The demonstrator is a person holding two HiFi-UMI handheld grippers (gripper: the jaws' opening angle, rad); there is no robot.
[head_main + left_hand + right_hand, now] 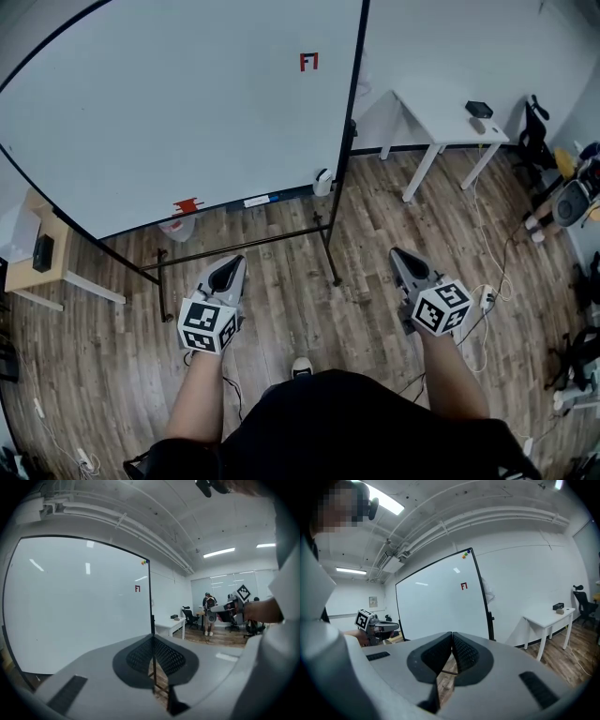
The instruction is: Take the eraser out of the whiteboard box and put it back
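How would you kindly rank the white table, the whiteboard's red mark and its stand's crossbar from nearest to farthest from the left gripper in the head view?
1. Crossbar, just ahead of the left gripper.
2. Red mark, up on the whiteboard.
3. White table, far right, by the wall.

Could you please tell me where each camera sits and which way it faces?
Head view: on the person's head, looking steeply down at the whiteboard and wood floor; the forearms, left gripper and right gripper show.
Left gripper view: on the left gripper, looking along its shut jaws toward the whiteboard; the right gripper shows at right.
Right gripper view: on the right gripper, looking along its shut jaws at the whiteboard; the left gripper shows at left.
Shared: both gripper views show the red mark and white table.
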